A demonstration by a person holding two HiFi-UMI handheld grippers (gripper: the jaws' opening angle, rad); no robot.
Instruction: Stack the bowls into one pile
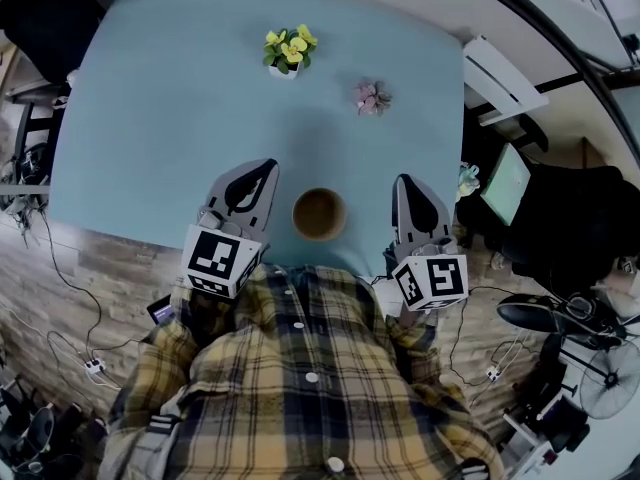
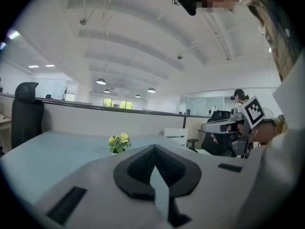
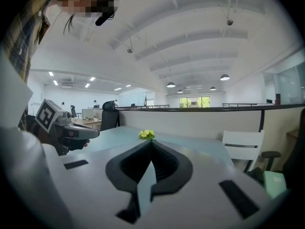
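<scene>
Risk: the bowl (image 1: 319,214) stands close to the near edge of the table (image 1: 180,98). A sideways swing of either gripper would probably strike it and push it off. Whether it is one bowl or several nested cannot be told.

The left gripper (image 1: 266,165) lies just left of the bowl, jaws pressed together, empty. The right gripper (image 1: 404,180), just right of the bowl, is likewise clenched on nothing. Neither touches the bowl.

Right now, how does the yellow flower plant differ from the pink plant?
The yellow flower plant has yellow blooms and green leaves; the pink plant is dull pink. The yellow flower plant stands farther from the person and further left than the pink plant. Both are small and stand on the blue table.
</scene>
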